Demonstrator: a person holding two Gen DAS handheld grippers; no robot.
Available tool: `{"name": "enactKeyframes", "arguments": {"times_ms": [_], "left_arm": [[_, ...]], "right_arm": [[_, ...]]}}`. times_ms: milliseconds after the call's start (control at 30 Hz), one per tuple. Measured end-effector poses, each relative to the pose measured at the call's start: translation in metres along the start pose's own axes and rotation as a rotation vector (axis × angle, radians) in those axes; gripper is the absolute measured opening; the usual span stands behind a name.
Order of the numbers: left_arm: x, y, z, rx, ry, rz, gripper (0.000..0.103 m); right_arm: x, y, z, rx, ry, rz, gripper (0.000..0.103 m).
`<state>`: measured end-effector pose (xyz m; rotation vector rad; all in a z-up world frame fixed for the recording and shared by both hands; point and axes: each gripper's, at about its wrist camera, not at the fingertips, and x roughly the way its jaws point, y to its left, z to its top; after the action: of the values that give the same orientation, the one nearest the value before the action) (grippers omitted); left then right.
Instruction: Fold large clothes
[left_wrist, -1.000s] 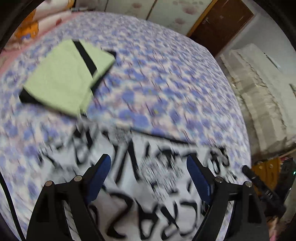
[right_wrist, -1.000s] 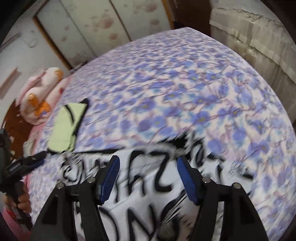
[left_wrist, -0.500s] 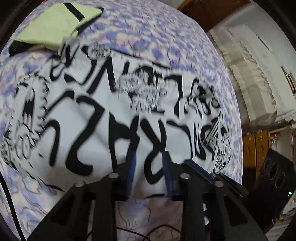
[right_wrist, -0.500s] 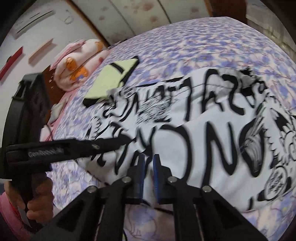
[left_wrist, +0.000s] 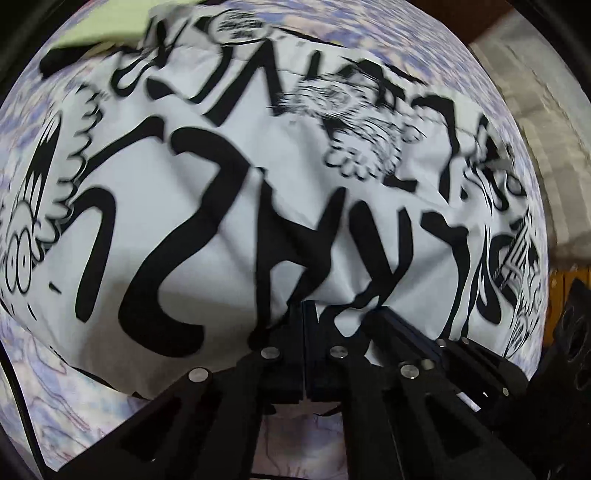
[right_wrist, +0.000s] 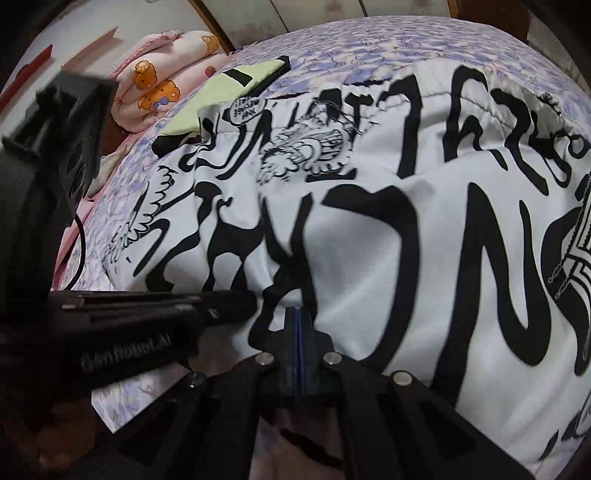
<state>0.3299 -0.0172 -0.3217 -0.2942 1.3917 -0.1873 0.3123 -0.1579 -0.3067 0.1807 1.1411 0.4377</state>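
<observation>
Left wrist view: the left gripper (left_wrist: 303, 314) has just clamped its fingers onto the near hem of the white printed garment (left_wrist: 221, 206), which spreads from the centre out to twelve o'clock over the floral bedsheet (left_wrist: 40, 376). The right gripper's fingers (left_wrist: 402, 332) come in at four o'clock, just beside. To fold cleanly, I would lift both pinches together, keeping the hem taut and level, and carry it toward the far edge.

Right wrist view: the right gripper (right_wrist: 299, 317) is likewise clenched on the hem, cloth puckering at its tip. A folded green garment (right_wrist: 236, 88) lies at eleven o'clock, a rolled pink blanket (right_wrist: 162, 85) beyond it at ten.
</observation>
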Motion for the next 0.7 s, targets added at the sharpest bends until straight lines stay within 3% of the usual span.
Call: {"name": "enactKeyframes", "arguments": {"times_ms": [100, 200, 267, 400, 500, 533, 600, 700], "left_arm": [[-0.005, 0.009, -0.002, -0.008, -0.02, 0.027, 0.001], [-0.017, 0.031, 0.0, -0.02, -0.077, 0.188, 0.001], [-0.022, 0.056, 0.004, -0.073, -0.093, 0.248, 0.001], [-0.035, 0.103, 0.014, -0.182, -0.104, 0.226, 0.001], [-0.039, 0.11, 0.016, -0.146, -0.12, 0.307, 0.001], [-0.04, 0.112, 0.016, -0.145, -0.121, 0.319, 0.001], [-0.041, 0.122, 0.016, -0.151, -0.112, 0.321, 0.001], [-0.041, 0.123, 0.016, -0.148, -0.113, 0.342, 0.001]], "right_arm": [[-0.008, -0.014, 0.0, 0.0, 0.0, -0.012, 0.0], [-0.02, -0.036, -0.002, 0.016, 0.001, -0.003, 0.0], [-0.028, -0.044, -0.003, 0.008, 0.0, -0.025, 0.0], [-0.045, -0.072, -0.007, 0.037, -0.002, -0.132, 0.0], [-0.062, -0.102, -0.013, 0.106, -0.011, -0.171, 0.0], [-0.069, -0.111, -0.015, 0.097, -0.01, -0.25, 0.0], [-0.082, -0.136, -0.02, 0.135, -0.005, -0.326, 0.0], [-0.104, -0.173, -0.027, 0.238, -0.023, -0.354, 0.0]]}}
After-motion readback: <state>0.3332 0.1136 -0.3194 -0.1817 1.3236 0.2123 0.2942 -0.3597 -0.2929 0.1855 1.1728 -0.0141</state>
